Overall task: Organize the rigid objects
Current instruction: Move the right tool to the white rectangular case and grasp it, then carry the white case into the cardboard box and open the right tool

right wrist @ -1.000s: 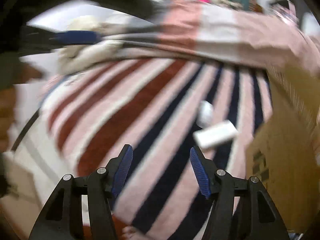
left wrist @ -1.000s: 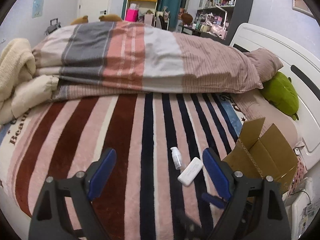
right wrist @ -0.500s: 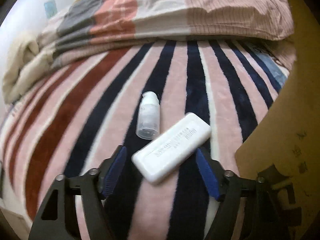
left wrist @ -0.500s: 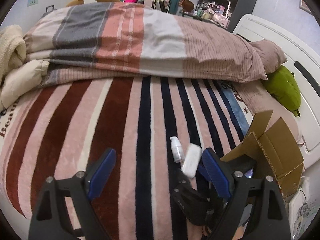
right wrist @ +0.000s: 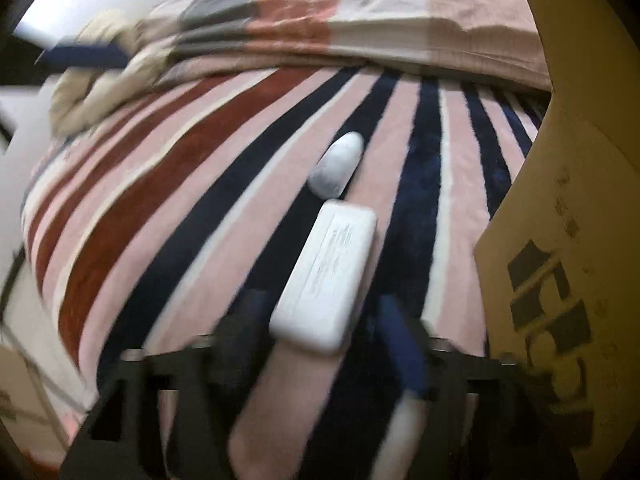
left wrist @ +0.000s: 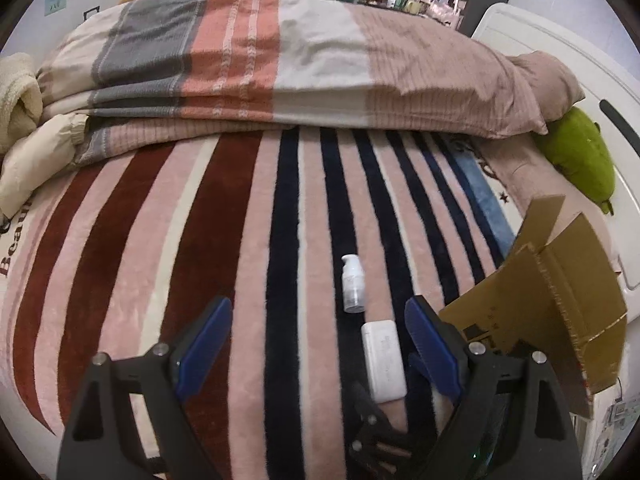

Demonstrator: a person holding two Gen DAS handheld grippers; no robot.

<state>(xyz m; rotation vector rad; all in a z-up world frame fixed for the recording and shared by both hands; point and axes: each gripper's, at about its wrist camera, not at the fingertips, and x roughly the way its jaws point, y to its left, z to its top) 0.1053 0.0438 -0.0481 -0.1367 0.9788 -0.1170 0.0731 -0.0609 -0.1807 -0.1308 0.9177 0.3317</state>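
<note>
A flat white case [left wrist: 383, 360] lies on the striped blanket [left wrist: 200, 240], with a small clear pump bottle [left wrist: 352, 283] just beyond it. In the right wrist view the white case [right wrist: 326, 276] sits between the blue pads of my right gripper [right wrist: 320, 340], whose jaws stand open around its near end; this view is blurred. The bottle [right wrist: 337, 170] lies past the case. My left gripper [left wrist: 316, 344] is open and empty above the blanket. The right gripper's fingers [left wrist: 430, 368] show under it.
An open cardboard box [left wrist: 560, 304] stands at the right, close to the case; its wall [right wrist: 568, 240] fills the right side of the right wrist view. A folded quilt [left wrist: 280, 64], a green plush [left wrist: 580, 156] and a white headboard [left wrist: 560, 52] lie beyond.
My right gripper has moved forward to the white case, so the case now lies between its pads. The left gripper has shifted forward slightly and stays open.
</note>
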